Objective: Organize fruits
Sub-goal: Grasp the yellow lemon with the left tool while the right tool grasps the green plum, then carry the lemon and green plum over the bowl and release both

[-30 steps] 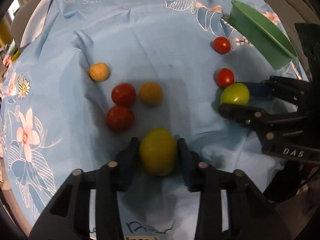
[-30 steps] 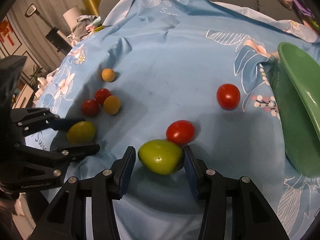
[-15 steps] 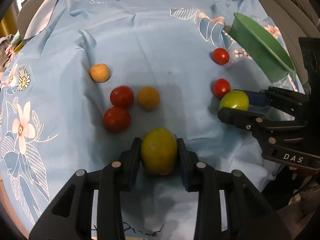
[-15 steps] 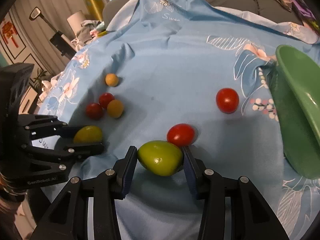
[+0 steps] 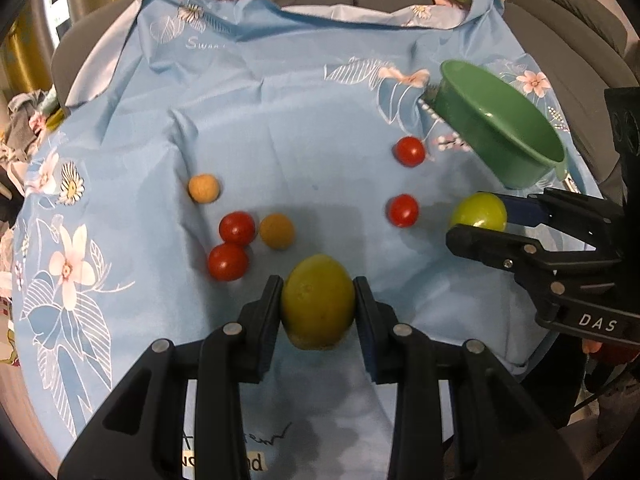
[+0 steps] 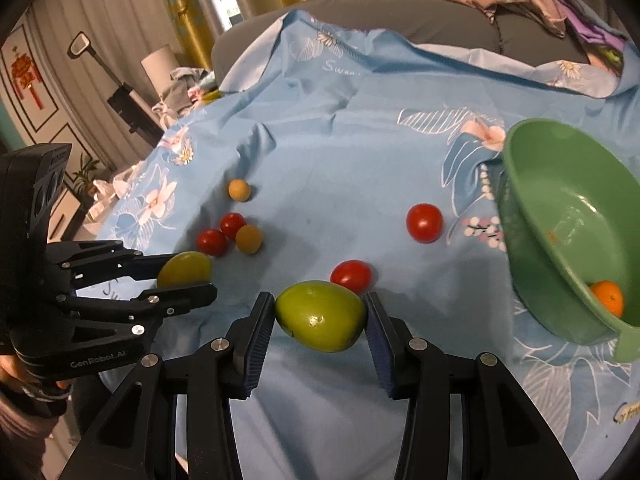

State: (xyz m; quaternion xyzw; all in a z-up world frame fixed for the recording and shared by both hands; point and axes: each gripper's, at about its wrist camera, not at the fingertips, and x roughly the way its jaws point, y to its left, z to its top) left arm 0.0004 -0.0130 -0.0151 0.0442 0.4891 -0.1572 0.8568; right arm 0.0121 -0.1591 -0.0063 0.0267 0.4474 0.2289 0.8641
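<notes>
A: Where do things stand with the fruit?

B: Both grippers are loaded. The left gripper (image 5: 318, 306) has its jaws pinching a yellow-green fruit (image 5: 318, 307), and the right gripper (image 6: 320, 316) has its jaws clamped on a brighter green fruit (image 6: 321, 315). Both fruits look lifted just clear of the blue floral cloth (image 5: 280, 100).

A: And the target?

B: I take it to be the green bowl (image 6: 532, 240), tilted at the right edge of the cloth, with one orange fruit (image 6: 607, 298) already sitting low inside it.

A: What is left loose?

B: Two red tomatoes (image 5: 409, 151) near the bowl, a pair of red ones (image 5: 237, 227) touching an orange fruit (image 5: 277, 231) further left, and another orange fruit (image 5: 204, 188) apart from them.

A: How should the drop go?

B: The right gripper is nearer, so I would send it first, carry the fruit over the rim and spread the jaws low inside, since a round fruit would likely roll or bounce out of a tilted bowl. Keep the left one back meanwhile so the two tools do not collide.
</notes>
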